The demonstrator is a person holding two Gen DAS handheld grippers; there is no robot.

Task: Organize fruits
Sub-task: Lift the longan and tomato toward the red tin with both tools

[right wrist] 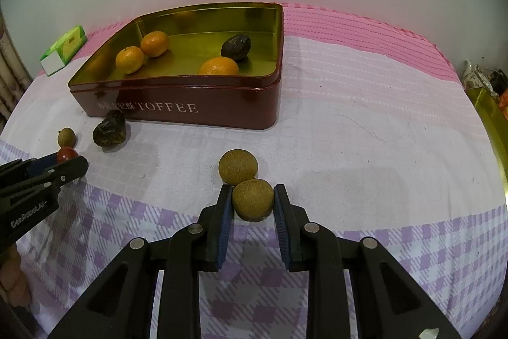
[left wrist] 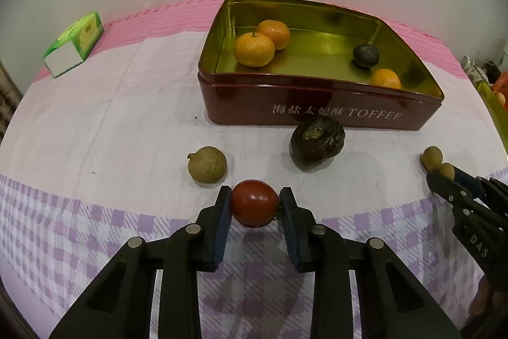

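- Pinching a small red tomato (left wrist: pixel 254 202) between its two pads, the left gripper (left wrist: pixel 254 201) holds the fruit low over the checked cloth (left wrist: pixel 95 116), on the near side of the toffee tin (left wrist: pixel 317 107) and well apart from it.
- The right gripper (right wrist: pixel 253 203) is clamped on a brown longan (right wrist: pixel 252 200), also on the near side of the tin; a second longan (right wrist: pixel 238 166) lies touching the held one, on the side towards the tin.
- Another longan (left wrist: pixel 207 165) sits on the cloth just beside the tomato, between it and the tin.
- A dark wrinkled fruit (left wrist: pixel 317 142) lies right at the foot of the tin's front wall, below the lettering.
- Inside the open tin, two mandarins (left wrist: pixel 254 49) touch each other at its left end as the left wrist view shows it, and a third mandarin (left wrist: pixel 385 79) lies by the front wall at the right end.
- A small dark fruit (left wrist: pixel 366 54) rests in the tin just behind that third mandarin.
- A green-and-white tissue pack (left wrist: pixel 74 43) lies on the cloth well to the left of the tin, near the wall.
- A gold-coloured box edge (right wrist: pixel 490 116) shows far to the right of the tin.
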